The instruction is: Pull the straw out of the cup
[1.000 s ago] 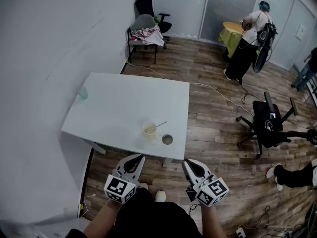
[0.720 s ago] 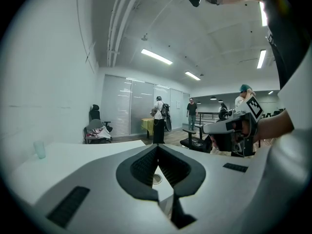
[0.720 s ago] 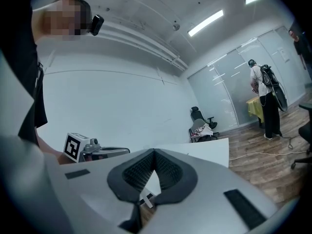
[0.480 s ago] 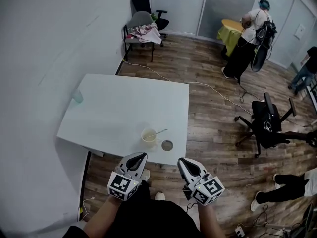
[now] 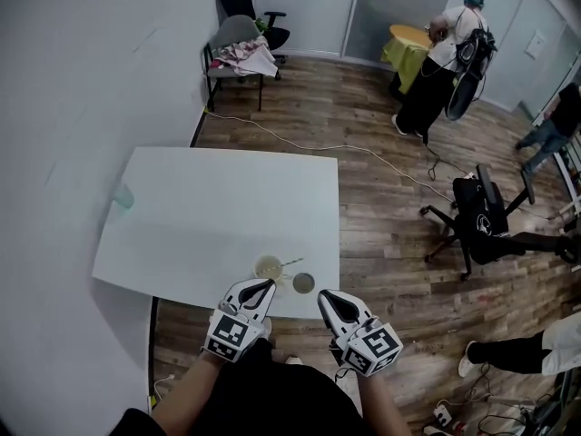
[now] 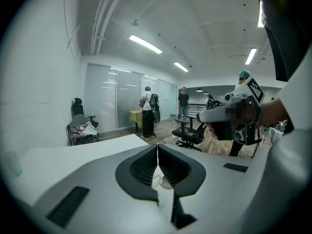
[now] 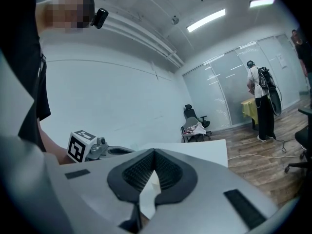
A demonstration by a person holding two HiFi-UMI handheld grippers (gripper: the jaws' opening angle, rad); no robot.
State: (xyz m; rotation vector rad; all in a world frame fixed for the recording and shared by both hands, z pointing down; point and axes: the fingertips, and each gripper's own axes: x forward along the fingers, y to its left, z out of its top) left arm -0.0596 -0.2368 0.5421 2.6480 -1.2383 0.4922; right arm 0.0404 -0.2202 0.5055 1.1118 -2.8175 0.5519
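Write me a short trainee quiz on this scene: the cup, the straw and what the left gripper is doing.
1. True or false: the straw is already out of the cup.
2. Pick one. The left gripper is: A) shut on the straw; B) shut with nothing between its jaws; C) wide open.
3. Fill in: in the head view, the small round object lies on the table just to the ___ of the cup.

Key
1. False: the straw leans in the cup.
2. B.
3. right.
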